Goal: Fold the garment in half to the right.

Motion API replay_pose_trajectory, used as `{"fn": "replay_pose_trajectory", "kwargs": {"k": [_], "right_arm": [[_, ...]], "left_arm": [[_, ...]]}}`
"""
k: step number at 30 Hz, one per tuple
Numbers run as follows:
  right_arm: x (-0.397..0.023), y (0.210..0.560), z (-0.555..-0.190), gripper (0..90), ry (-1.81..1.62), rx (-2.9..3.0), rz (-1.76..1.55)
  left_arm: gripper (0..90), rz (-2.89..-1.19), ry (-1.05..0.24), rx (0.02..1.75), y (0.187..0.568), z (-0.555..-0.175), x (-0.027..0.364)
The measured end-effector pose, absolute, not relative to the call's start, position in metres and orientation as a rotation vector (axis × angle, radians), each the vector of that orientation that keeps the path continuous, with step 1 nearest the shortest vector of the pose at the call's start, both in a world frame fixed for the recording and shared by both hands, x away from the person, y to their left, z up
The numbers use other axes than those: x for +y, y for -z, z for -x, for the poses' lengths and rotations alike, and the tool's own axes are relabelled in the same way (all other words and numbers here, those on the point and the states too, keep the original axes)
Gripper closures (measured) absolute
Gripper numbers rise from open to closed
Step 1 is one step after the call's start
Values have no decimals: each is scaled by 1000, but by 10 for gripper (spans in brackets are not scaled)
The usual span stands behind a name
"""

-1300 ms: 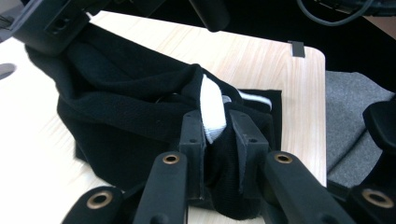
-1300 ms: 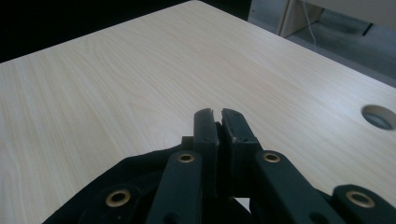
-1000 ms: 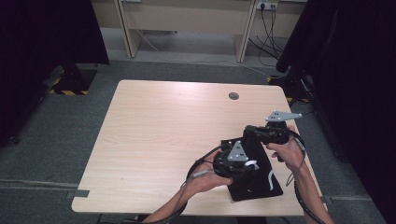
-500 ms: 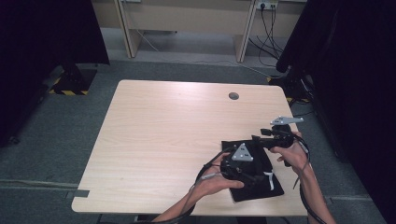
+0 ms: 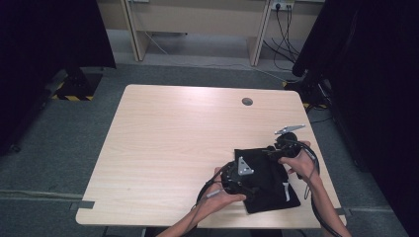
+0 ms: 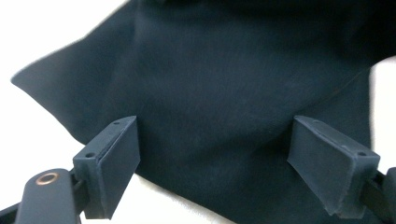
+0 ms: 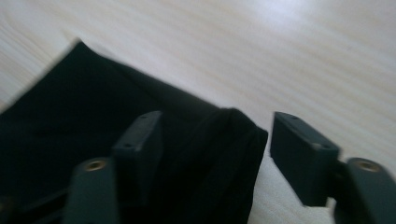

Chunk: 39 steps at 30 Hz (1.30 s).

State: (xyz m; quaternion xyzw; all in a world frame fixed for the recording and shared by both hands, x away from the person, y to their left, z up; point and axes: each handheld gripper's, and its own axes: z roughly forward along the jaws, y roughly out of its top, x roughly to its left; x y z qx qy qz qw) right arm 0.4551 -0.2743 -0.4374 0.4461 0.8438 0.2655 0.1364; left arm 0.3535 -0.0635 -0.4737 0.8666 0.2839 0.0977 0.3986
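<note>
Looking down from the high view, I see the black cloth [image 5: 269, 180] lying flat on the pale wooden table [image 5: 173, 143], at about 4 o'clock of the tabletop, close to the near edge. A small white tag [image 5: 286, 190] shows on its right side. The left gripper [image 5: 236, 178] sits at the cloth's 9 o'clock edge; the right gripper [image 5: 284, 150] sits at its 1 o'clock corner. A round cable hole [image 5: 247, 101] lies well apart toward 12 o'clock.

In the left gripper view, my left gripper [image 6: 229, 172] has its jaws spread wide, having just been opening. The cloth [image 6: 233, 93] spans the gap beyond them, pads not pressing on it.

In the right gripper view, the right gripper [image 7: 217, 158] stands parted after opening and then easing in a little. A bunched fold at the cloth's corner [image 7: 219, 154] lies between the jaws; neither pad presses on it that I can see. Picture slightly blurred. Bare table [image 7: 280, 56] runs from 12 to 3 o'clock.
</note>
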Motion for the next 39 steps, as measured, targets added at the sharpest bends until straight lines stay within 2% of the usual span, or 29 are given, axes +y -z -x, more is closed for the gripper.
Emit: {"fn": "replay_pose_trajectory", "kwargs": {"k": [3, 6, 15, 20, 21, 23, 24, 25, 26, 27, 28, 29, 30, 31, 34, 39], "right_arm": [[-278, 445, -458, 677, -744, 2488, -1249], [-289, 442, -457, 792, -778, 2479, -1239], [-292, 422, -444, 838, -1045, 2360, -1114], [-298, 450, -452, 839, -1004, 2346, -1135], [-301, 465, -452, 838, -993, 2355, -1160], [-303, 467, -451, 837, -1019, 2338, -1168], [-303, 466, -450, 825, -1016, 2330, -1180], [-301, 465, -450, 724, -985, 2313, -1187], [-301, 464, -450, 670, -968, 2297, -1212], [-301, 464, -450, 670, -968, 2297, -1212], [-300, 461, -449, 607, -959, 2268, -1256], [-299, 453, -446, 495, -985, 2209, -1309], [-299, 453, -446, 495, -985, 2209, -1309], [-297, 442, -438, 441, -1003, 2174, -1306], [-296, 431, -422, 410, -1016, 2161, -1265], [-295, 429, -387, 395, -1006, 2188, -1221]], "left_arm": [[167, -2199, -259, 721, 477, -351, -61], [207, -2229, -286, 689, 475, -345, -54], [238, -2225, -314, 721, 475, -337, -24], [239, -2212, -326, 737, 477, -335, -20], [234, -2216, -330, 736, 477, -334, -18], [232, -2211, -323, 745, 478, -335, -17], [228, -2205, -319, 758, 478, -336, -16], [217, -2196, -313, 774, 479, -337, -14], [216, -2198, -319, 771, 478, -337, -13], [215, -2198, -319, 771, 478, -337, -13], [215, -2199, -324, 769, 478, -337, -12], [183, -2195, -324, 774, 478, -337, -11], [183, -2181, -314, 781, 478, -337, -10], [174, -2155, -273, 791, 477, -337, -6], [164, -2122, -267, 803, 473, -339, -2], [150, -2060, -278, 863, 463, -362, 0]]}}
